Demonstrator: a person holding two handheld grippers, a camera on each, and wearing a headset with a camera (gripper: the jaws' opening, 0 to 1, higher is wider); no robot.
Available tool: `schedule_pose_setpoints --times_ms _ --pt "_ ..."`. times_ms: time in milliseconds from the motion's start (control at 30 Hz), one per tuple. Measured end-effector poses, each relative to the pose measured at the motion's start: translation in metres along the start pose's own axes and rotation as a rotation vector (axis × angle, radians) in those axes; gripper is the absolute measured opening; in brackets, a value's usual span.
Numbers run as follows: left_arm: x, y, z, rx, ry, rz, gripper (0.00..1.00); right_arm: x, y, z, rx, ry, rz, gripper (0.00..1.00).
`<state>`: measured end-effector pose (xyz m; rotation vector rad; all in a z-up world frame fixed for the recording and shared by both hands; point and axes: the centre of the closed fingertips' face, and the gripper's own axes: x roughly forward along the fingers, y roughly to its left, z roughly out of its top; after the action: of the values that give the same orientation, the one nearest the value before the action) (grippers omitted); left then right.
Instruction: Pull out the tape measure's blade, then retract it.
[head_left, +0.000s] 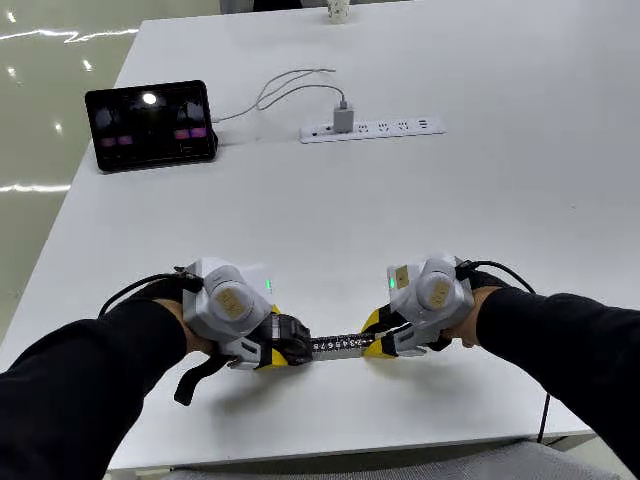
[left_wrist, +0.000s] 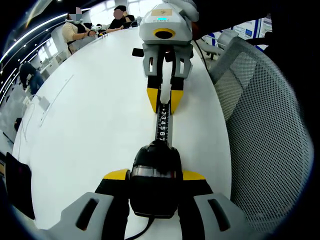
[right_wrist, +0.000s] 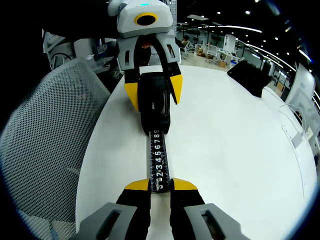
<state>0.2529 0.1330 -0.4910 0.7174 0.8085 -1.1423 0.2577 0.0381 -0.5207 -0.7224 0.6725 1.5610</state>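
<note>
A black tape measure case (head_left: 288, 339) (left_wrist: 155, 180) (right_wrist: 154, 102) sits clamped between the yellow-tipped jaws of my left gripper (head_left: 275, 345) (left_wrist: 155, 176) (right_wrist: 152, 92) near the table's front edge. A short length of blade (head_left: 340, 346) (left_wrist: 163, 125) (right_wrist: 157, 160), black with white numerals, runs from the case across to my right gripper (head_left: 378, 343) (right_wrist: 160, 186) (left_wrist: 164, 99), which is shut on the blade's free end. The two grippers face each other, a hand's width apart, just above the white table (head_left: 380, 220).
A black tablet (head_left: 151, 124) stands at the far left, cabled to a white power strip (head_left: 372, 128) at the back centre. A cup (head_left: 339, 10) sits at the far edge. A mesh chair (left_wrist: 265, 125) (right_wrist: 45, 130) is beside the table's front edge.
</note>
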Motion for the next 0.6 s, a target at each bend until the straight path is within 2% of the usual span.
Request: schedule_pose_setpoints --times_ms 600 --pt "-0.0009 -0.0014 0.0001 0.000 -0.002 0.005 0.31 -0.0084 0.0007 -0.0095 0.004 0.007 -0.004 0.10"
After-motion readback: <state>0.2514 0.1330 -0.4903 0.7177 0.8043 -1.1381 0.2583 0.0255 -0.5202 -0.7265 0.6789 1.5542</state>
